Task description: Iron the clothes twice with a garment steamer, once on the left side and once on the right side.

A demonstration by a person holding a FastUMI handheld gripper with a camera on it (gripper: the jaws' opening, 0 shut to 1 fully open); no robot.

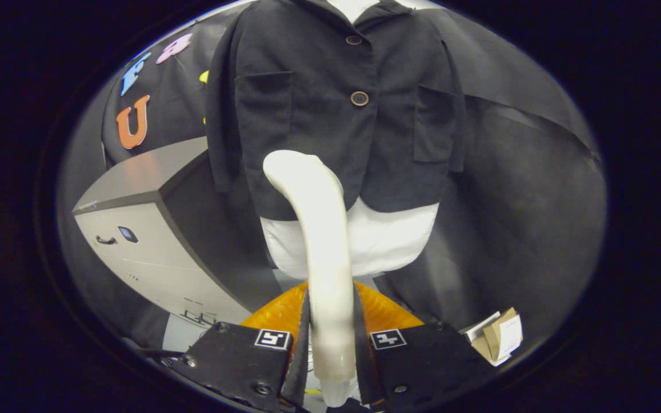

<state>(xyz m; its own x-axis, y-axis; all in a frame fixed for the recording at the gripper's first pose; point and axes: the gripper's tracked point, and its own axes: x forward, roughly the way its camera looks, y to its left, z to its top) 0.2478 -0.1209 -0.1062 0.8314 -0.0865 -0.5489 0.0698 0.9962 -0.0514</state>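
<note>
Gripper [330, 338] is clenched on the steamer [322, 241], its head low against the jacket [330, 103]. Which passes are done, I can't tell

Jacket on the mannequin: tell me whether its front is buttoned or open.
Buttoned. The jacket front panels meet with two buttons fastened; the gripper is shut on the steamer.

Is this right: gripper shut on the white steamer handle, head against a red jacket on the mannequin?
Not quite. The gripper is shut on the white steamer handle, with the head against the jacket on the mannequin, but the gripper view shows a black jacket, not a red one.
</note>
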